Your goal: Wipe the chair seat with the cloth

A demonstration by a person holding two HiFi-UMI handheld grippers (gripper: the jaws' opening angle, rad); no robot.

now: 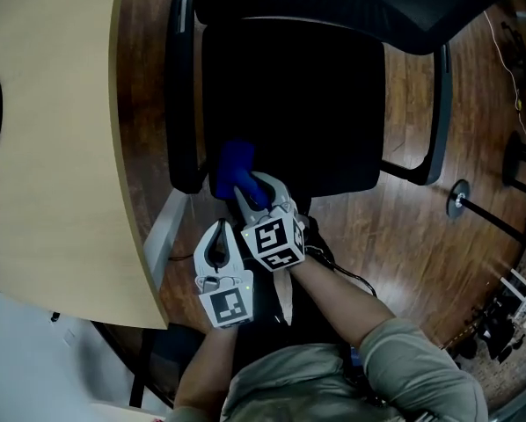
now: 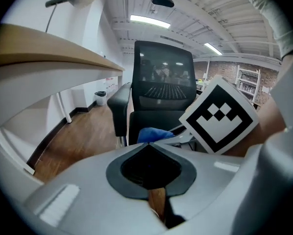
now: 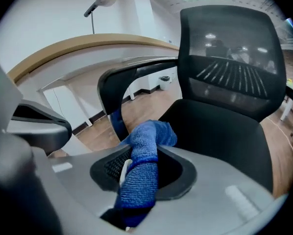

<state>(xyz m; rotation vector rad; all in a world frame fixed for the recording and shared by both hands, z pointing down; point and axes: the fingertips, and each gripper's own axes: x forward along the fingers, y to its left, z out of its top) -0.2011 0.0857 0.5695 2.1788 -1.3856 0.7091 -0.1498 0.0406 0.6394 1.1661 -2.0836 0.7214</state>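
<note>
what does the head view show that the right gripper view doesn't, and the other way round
Only the head view: the left gripper and right gripper seen whole from above, side by side, the person's forearm, the whole seat, and the floor to its right.
Only the right gripper view: the blue cloth pinched between that gripper's jaws, and the front of the mesh backrest.
Both: the cloth, the black seat, the armrest nearest the desk, and the curved desk edge.
</note>
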